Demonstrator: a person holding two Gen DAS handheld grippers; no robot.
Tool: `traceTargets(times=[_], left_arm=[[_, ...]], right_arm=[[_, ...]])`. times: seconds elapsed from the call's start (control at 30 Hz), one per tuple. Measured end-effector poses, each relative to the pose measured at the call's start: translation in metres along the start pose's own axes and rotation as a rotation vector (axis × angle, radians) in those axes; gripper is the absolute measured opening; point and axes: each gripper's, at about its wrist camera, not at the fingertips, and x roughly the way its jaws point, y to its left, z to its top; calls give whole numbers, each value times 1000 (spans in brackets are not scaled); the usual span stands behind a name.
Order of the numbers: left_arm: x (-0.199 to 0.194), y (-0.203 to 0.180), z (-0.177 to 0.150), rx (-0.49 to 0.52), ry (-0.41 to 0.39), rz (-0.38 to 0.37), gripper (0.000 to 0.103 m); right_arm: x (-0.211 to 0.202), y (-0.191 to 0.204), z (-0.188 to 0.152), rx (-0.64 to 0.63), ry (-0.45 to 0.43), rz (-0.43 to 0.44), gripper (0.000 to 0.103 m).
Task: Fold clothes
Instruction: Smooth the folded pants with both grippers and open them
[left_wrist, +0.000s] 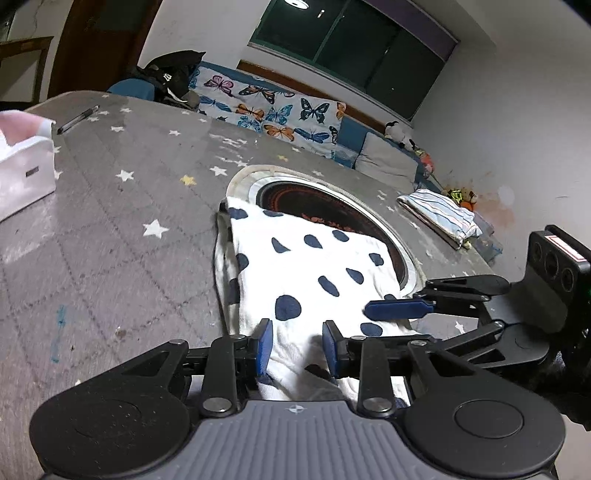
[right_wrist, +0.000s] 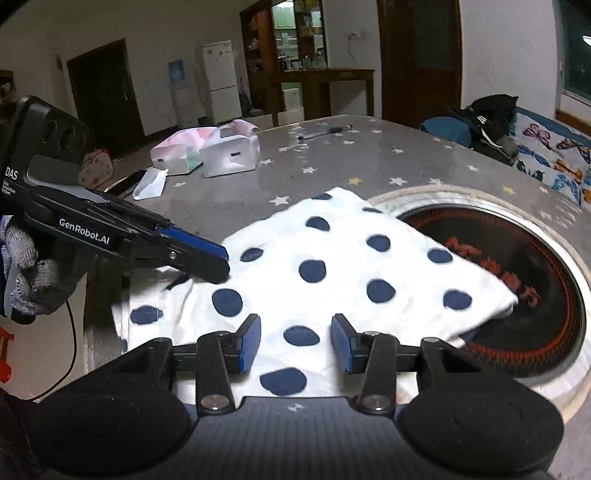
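Fold in progress on 1 white garment with navy dots (right_wrist: 332, 273), lying on the grey star-print table cover (left_wrist: 122, 206), far corner overhanging the round inset burner (right_wrist: 517, 258). Left gripper (left_wrist: 297, 345) jaws part open, cloth bunched between the pads; true pinch cannot be told. Right gripper (right_wrist: 295, 341) jaws part open above flat cloth, gripping nothing visible. Judged mid-fold, near edge in hand. Next move likely calls for a firm pinch on both near corners before carrying over. 1 folded striped piece (left_wrist: 441, 214) already set aside near the far table edge.

Garment (right_wrist: 332, 273) lies on table (right_wrist: 369, 162), overlapping hotplate (right_wrist: 517, 280).
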Motion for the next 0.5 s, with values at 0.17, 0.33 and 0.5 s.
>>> traceTargets(times=[0.17,0.33,0.5], left_arm=[[-3,-1,0,-3,-9,0,35],[-7,-4,-2,-10,-13,9,45],[-21,-11,-7,-7,-19,17,52]], right_arm=[[-13,-2,-2,20,-27,-7,42],[-9,-2,-12,30,-10,-15,42],[-21,3,-6,16,-49,-12,43]])
